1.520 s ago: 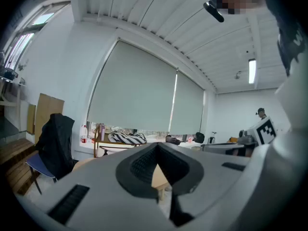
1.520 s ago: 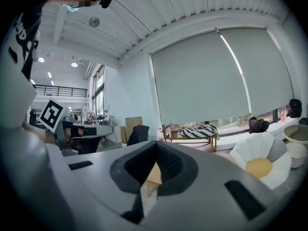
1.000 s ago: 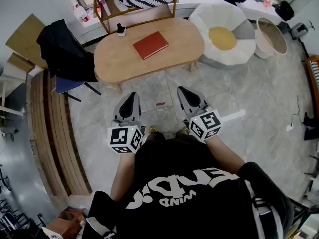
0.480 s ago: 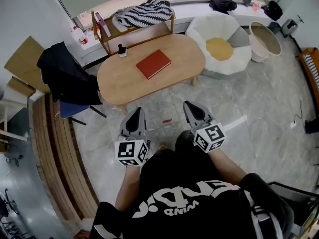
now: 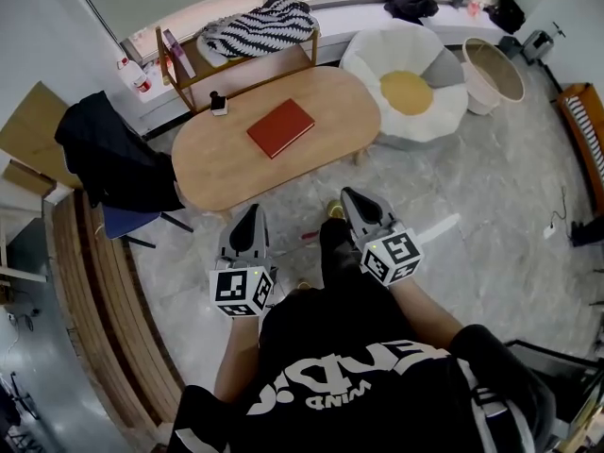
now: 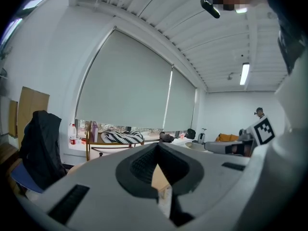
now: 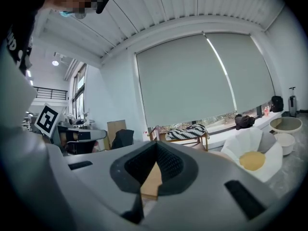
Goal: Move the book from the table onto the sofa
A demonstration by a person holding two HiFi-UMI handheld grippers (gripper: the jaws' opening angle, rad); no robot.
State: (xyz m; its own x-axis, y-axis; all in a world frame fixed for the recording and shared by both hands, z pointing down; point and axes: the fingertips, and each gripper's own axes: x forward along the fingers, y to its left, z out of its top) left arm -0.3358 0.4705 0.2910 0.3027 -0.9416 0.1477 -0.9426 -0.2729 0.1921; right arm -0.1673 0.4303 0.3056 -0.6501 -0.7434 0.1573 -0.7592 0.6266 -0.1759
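A red book (image 5: 280, 127) lies flat near the middle of the oval wooden table (image 5: 222, 163) in the head view. The white flower-shaped sofa (image 5: 382, 50) with a yellow centre stands to the table's right, also seen as the sofa (image 7: 252, 150) in the right gripper view. My left gripper (image 5: 251, 217) and right gripper (image 5: 352, 196) are both shut and empty. They point toward the table from just short of its near edge. In both gripper views the jaws meet at the tips with nothing between them.
A chair draped with a dark jacket (image 5: 113, 154) stands left of the table. Behind the table is a wooden rack (image 5: 236, 59) with a striped cloth (image 5: 255, 28). A round basket (image 5: 491, 69) stands right of the sofa. A small dark object (image 5: 218, 103) sits at the table's far left.
Both grippers and the person have moved closer to the table; the book and table sit nearer to the gripper tips in the head view. Both grippers stay shut.
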